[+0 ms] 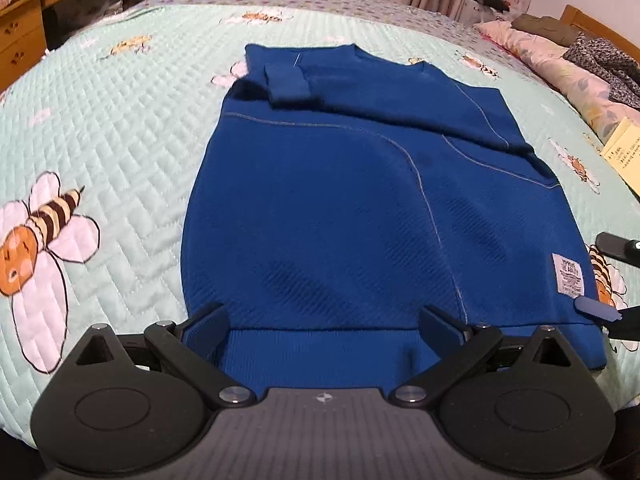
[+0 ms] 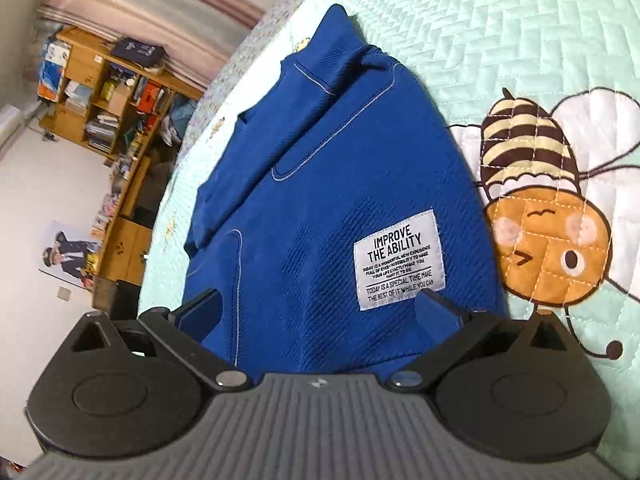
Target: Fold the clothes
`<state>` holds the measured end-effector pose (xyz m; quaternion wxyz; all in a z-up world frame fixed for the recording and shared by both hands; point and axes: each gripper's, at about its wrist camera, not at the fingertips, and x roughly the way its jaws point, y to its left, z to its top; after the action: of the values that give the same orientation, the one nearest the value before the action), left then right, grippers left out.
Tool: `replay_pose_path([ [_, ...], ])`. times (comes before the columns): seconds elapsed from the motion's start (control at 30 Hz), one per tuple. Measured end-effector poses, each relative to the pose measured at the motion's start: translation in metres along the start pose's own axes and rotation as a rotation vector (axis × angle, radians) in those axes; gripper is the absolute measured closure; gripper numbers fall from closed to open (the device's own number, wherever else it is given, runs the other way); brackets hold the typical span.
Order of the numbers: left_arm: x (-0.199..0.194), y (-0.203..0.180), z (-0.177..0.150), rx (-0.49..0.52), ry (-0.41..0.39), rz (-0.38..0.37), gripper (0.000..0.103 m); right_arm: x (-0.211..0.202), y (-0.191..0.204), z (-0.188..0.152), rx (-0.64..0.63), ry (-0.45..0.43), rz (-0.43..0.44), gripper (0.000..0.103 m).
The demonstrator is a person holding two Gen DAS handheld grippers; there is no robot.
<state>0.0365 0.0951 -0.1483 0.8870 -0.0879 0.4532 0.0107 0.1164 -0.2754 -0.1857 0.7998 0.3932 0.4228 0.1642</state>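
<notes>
Both tongs, left (image 1: 323,320) and right (image 2: 320,306), spread wide over blue sweater (image 1: 340,208) hem

Bee-print quilt (image 1: 120,128), wooden bookshelf (image 2: 100,92)

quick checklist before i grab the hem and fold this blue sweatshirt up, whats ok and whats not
1. Left gripper open, fingers either side of the ribbed hem: ok.
2. Right gripper open over the hem corner near the white label: ok.
3. Both sleeves folded in across the blue sweatshirt, cuff lying on the chest: ok.
4. Body flat on the bee quilt: mostly ok, with shallow ripples near the hem.
5. Fingers low enough to catch both fabric layers: cannot tell.
6. Quilt past the collar free for the fold to land: ok.
</notes>
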Motion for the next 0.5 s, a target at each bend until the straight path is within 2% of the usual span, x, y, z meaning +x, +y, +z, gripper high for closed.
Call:
replay_pose_path([
  [0.17, -0.008, -0.003, 0.006, 0.019, -0.034, -0.041, 0.002, -0.011, 0.005, 0.008, -0.005, -0.042, 0.070, 0.001],
  [0.27, -0.009, -0.007, 0.011, 0.042, -0.055, -0.023, 0.001, -0.018, 0.002, 0.019, 0.017, -0.098, 0.114, 0.001],
  [0.33, -0.004, -0.005, 0.014, 0.041, -0.048, 0.006, 0.001, -0.020, 0.001, 0.028, -0.001, -0.121, 0.103, 0.001],
  [0.5, 0.012, 0.004, 0.017, -0.018, 0.000, 0.008, 0.001, -0.008, 0.005, 0.053, -0.062, -0.179, 0.077, 0.001],
])
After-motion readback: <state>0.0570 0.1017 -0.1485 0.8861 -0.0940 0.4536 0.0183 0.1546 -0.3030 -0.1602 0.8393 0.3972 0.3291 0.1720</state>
